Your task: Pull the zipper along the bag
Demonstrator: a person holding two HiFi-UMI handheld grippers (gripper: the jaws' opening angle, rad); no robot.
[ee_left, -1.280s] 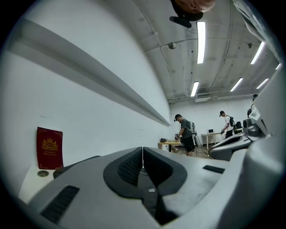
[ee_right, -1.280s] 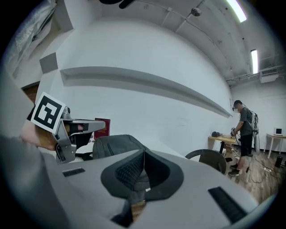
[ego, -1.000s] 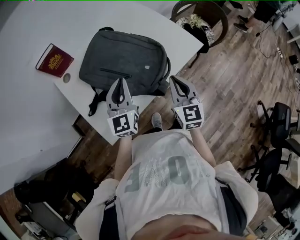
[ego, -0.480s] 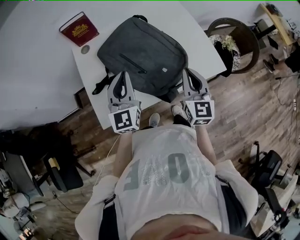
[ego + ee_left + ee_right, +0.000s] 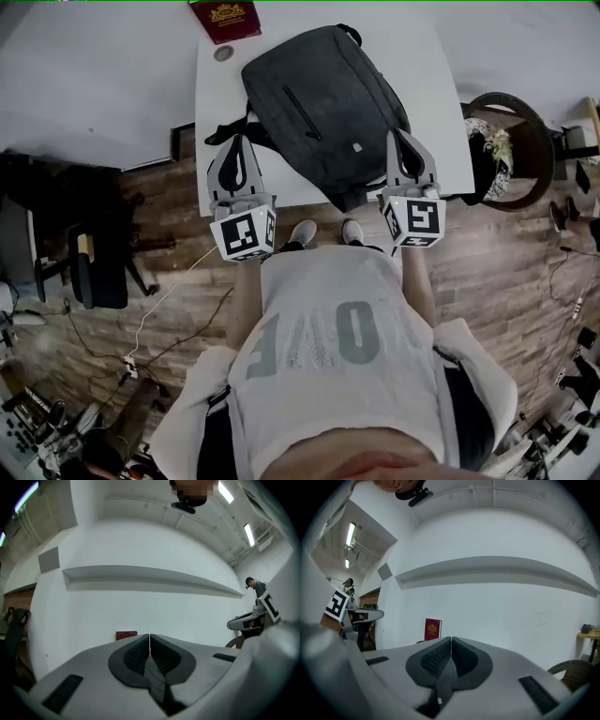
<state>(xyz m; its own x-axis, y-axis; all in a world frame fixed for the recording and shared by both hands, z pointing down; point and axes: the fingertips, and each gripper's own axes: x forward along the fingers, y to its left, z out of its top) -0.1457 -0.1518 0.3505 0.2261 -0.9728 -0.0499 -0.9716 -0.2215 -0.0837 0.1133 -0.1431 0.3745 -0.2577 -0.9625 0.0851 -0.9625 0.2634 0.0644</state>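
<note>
A dark grey backpack (image 5: 323,108) lies flat on the white table (image 5: 211,112), its bottom end hanging a little over the near edge. A zipper line (image 5: 300,114) runs along its front pocket. My left gripper (image 5: 239,142) is shut and hovers at the backpack's left, near its straps. My right gripper (image 5: 403,141) is shut too, just off the backpack's right side. Both gripper views look level across the room at a white wall, with the jaws of the left gripper (image 5: 149,637) and the right gripper (image 5: 451,640) pressed together and empty.
A red book (image 5: 225,17) and a small round coin-like disc (image 5: 222,53) lie at the table's far end; the red book (image 5: 433,629) also shows in the right gripper view. A wicker chair (image 5: 511,141) stands right of the table, a black office chair (image 5: 89,267) at the left.
The head view has swung around, so the table and backpack now sit straight ahead of the person. Both grippers stayed shut and kept their places on either side of the backpack.
</note>
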